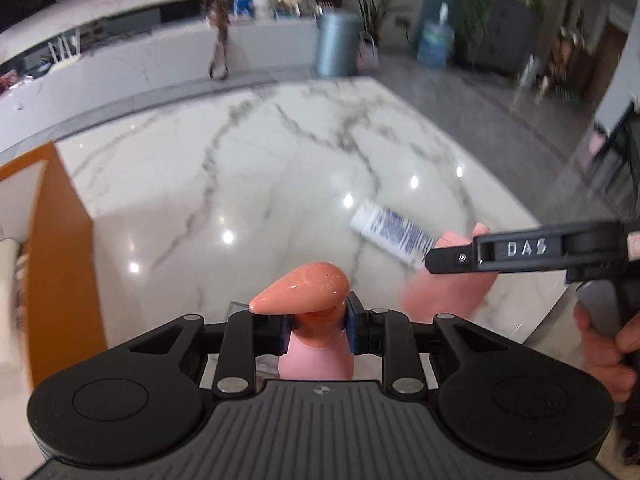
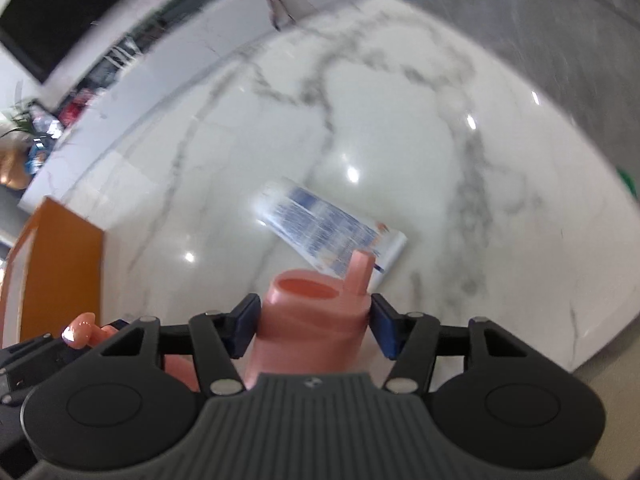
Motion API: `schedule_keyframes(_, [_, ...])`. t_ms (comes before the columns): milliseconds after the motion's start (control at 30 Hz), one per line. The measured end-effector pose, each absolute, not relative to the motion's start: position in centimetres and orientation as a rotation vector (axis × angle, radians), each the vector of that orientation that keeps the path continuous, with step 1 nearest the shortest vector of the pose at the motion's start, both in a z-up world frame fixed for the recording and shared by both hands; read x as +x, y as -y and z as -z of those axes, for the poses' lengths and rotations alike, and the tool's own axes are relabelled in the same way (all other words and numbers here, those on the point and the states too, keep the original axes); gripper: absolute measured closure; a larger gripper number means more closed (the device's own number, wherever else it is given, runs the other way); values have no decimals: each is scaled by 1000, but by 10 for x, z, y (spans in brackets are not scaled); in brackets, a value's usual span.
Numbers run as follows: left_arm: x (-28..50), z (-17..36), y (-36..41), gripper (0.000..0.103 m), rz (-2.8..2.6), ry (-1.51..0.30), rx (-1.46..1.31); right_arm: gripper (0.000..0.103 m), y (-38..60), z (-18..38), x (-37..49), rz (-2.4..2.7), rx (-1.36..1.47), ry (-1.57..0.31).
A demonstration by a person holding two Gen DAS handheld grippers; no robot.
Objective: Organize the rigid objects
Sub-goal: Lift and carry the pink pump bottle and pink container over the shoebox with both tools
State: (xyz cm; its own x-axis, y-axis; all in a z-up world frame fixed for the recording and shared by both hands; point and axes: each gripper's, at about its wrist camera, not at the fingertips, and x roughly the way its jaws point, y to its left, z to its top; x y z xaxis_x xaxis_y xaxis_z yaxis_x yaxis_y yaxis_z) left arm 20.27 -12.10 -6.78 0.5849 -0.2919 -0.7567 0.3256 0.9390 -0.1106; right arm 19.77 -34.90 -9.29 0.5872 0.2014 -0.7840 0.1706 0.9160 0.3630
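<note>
My left gripper is shut on the neck of a pink pump bottle, just under its salmon pump head. To the right, my right gripper is closed around a second pink bottle with an open top and a small spout; its pads sit against the bottle's sides. In the left wrist view this bottle is a blur under the black right gripper. A white and blue tube lies flat on the marble table just beyond both grippers.
An orange box stands at the table's left edge. The table's rim curves round on the right. A hand grips the right tool. Across the grey floor stand a grey bin, a water jug and plants.
</note>
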Motion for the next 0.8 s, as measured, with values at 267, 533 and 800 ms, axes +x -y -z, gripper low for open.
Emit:
schedule_keyframes(267, [163,12,83,74,314,-724,-51,46,312,46,163,-184,276,-737])
schedule_keyframes(533, [136,-21,15,74,228,-639,-143,46,247,-1,142,-354,137,-688])
schedule_keyframes(800, [134,-31,-74,74,90,-619,-157,46,156,-48,153,-608,-37,-625])
